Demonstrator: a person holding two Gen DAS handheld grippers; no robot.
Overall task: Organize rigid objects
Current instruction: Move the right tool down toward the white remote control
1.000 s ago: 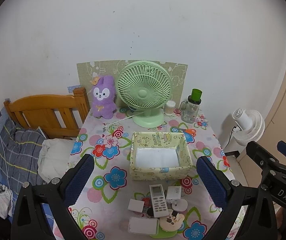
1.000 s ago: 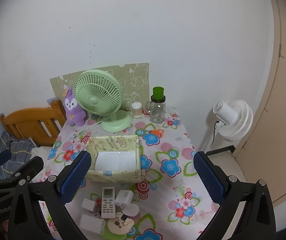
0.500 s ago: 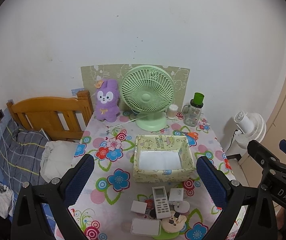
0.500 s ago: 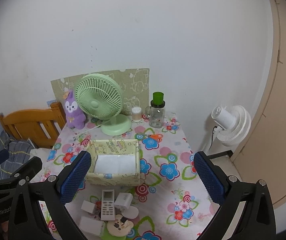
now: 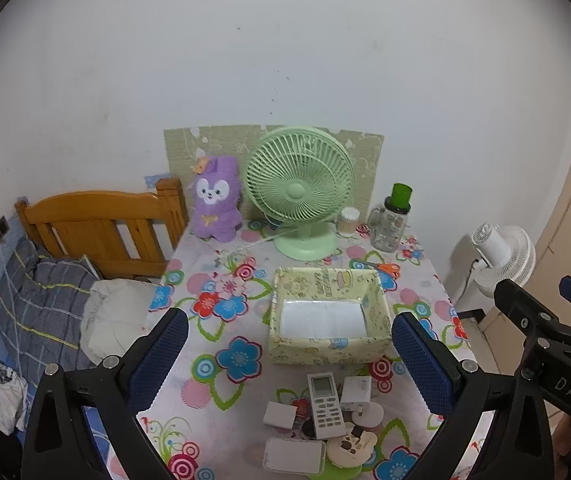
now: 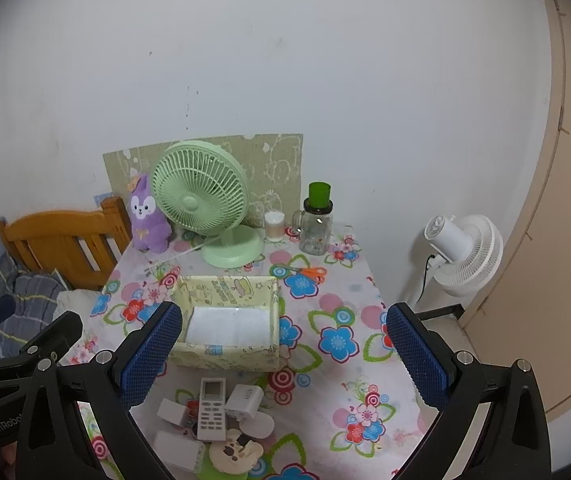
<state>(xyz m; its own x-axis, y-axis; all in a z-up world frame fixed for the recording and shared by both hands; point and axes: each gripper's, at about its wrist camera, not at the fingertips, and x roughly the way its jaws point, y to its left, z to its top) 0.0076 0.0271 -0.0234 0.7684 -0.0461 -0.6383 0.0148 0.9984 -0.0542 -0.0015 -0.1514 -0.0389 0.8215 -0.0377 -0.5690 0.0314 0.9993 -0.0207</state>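
Small rigid items sit clustered at the tabletop's (image 5: 205,392) near edge, all outside the box: white remote control (image 5: 325,405) lying flat, buttons up; white charger block (image 5: 356,393) touching its right side; small white square box (image 5: 280,415) just left of it; flat white rectangular case (image 5: 294,455) nearest the edge; round cream bear-face item (image 5: 350,446) beside that case, resting on something green I can't identify; white round disc (image 5: 371,415) under/next to the charger. Same cluster in the right wrist view: remote (image 6: 211,408), charger (image 6: 245,399).

Pale yellow patterned open box (image 5: 327,350) stands mid-tabletop just behind the cluster, only a white liner visible inside.

Orange-handled scissors (image 5: 385,267) lie behind the box toward the right edge. Along the far edge, left to right: purple plush bunny (image 5: 214,204), green desk fan (image 5: 300,184), cotton-swab jar (image 5: 348,221), glass mug jar with a green cup on top (image 5: 390,224).

Left gripper (image 5: 288,354) wide open, holding nothing, above the near edge. Right gripper (image 6: 283,354) also wide open and holding nothing, above the near-right part.

Off the tabletop: wooden bed headboard (image 5: 101,224) and bedding on the left, white floor fan (image 5: 501,256) on the right.
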